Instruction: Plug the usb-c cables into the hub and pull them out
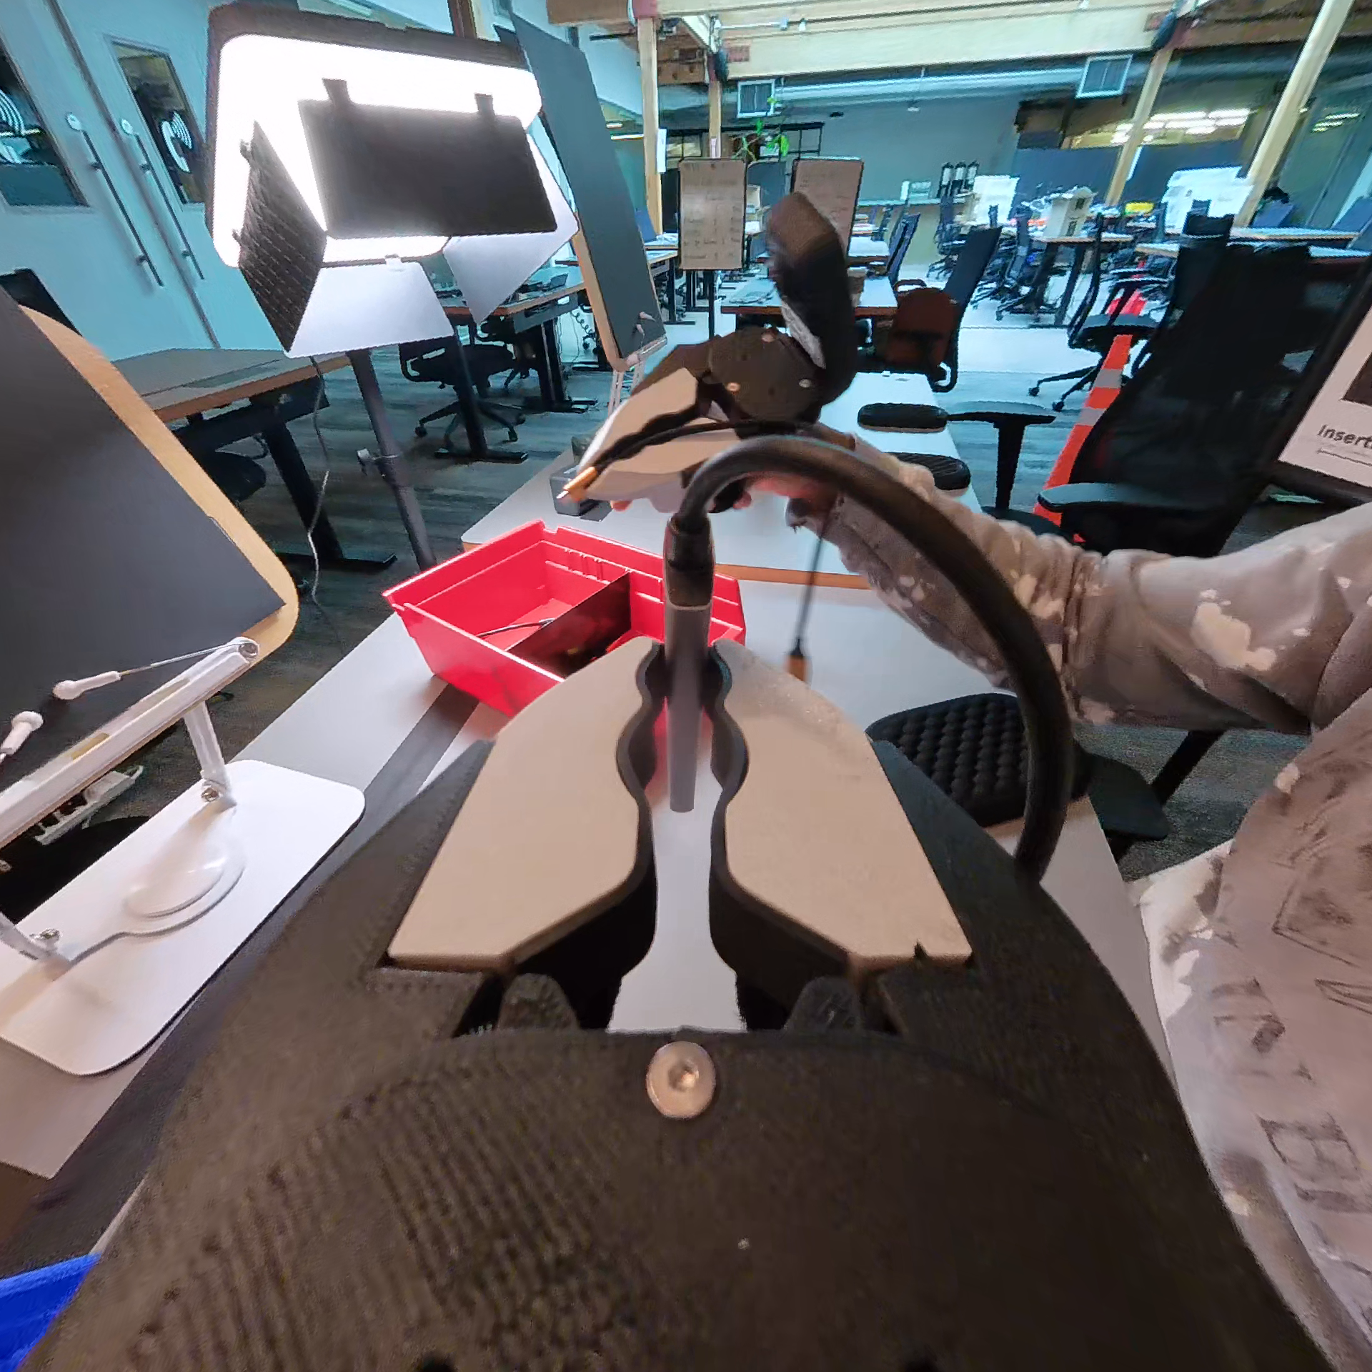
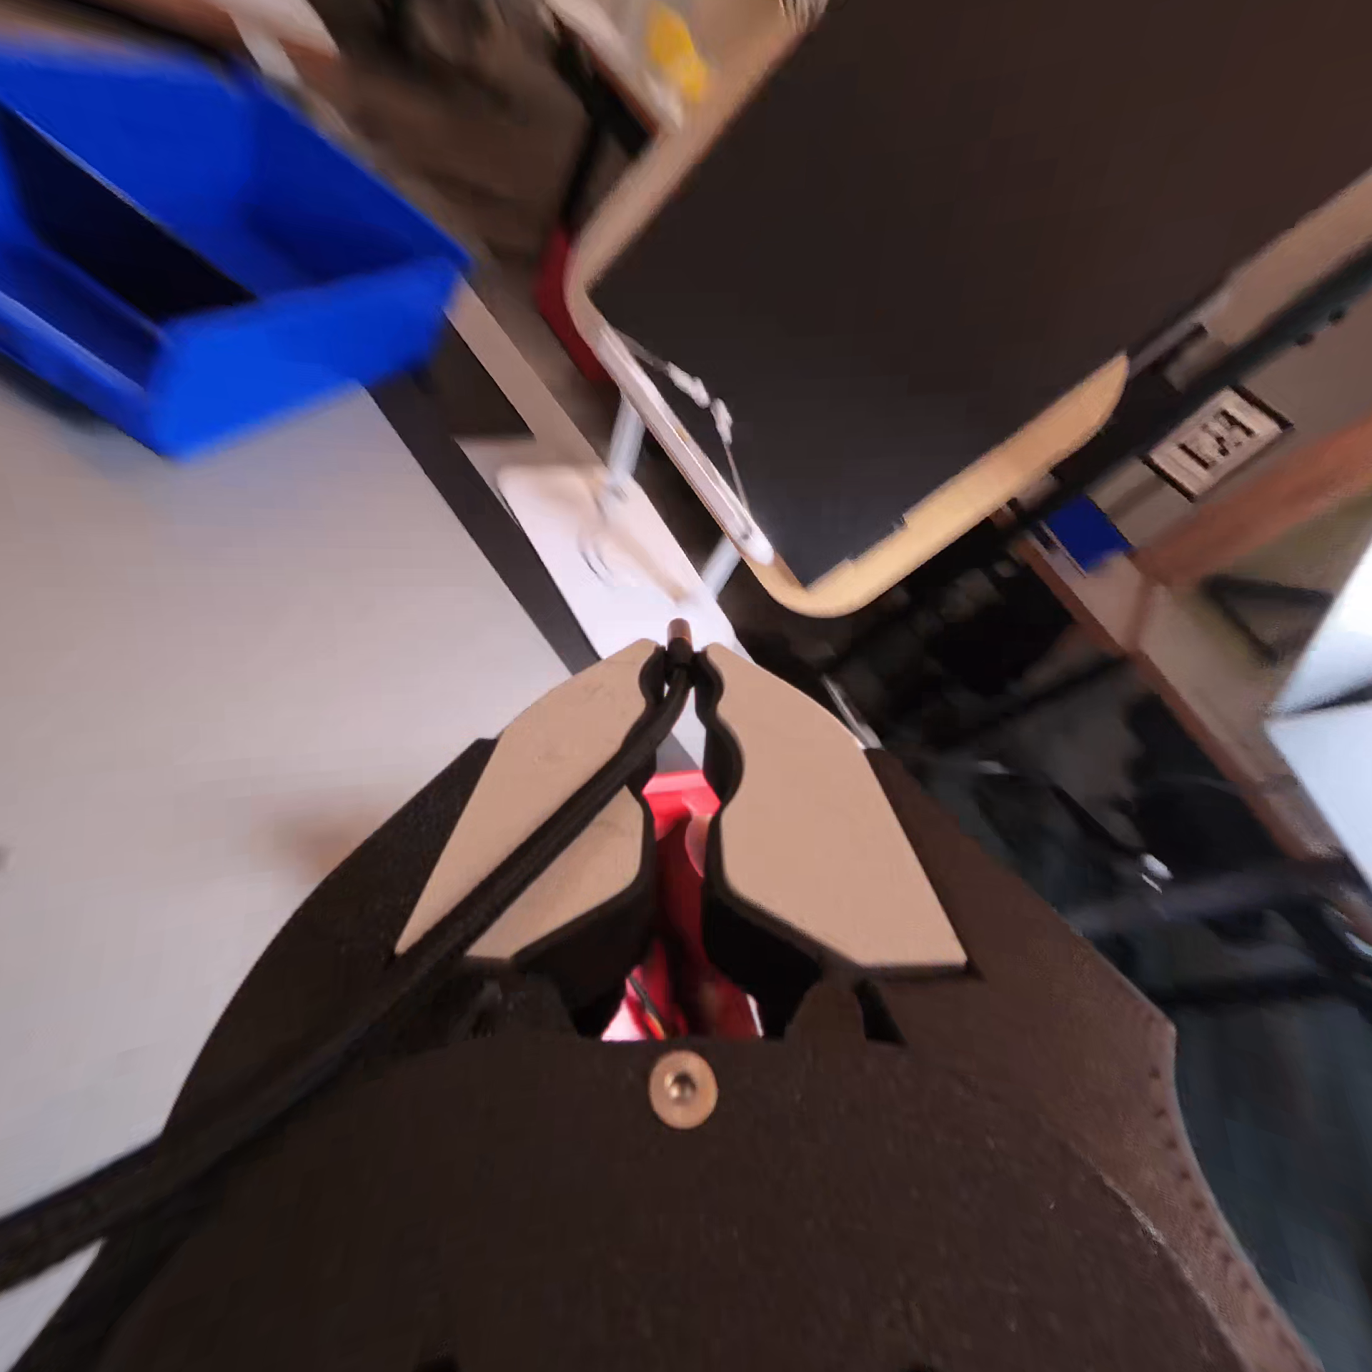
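At frame centre, the left gripper (image 1: 681,668) pinches a grey hub (image 1: 684,698); the right gripper (image 2: 679,653) pinches a thin black cable (image 2: 594,809) above the red bin (image 1: 520,586).

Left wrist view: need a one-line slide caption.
Left gripper clamps the grey hub upright; right gripper holds a USB-C cable above the red bin.
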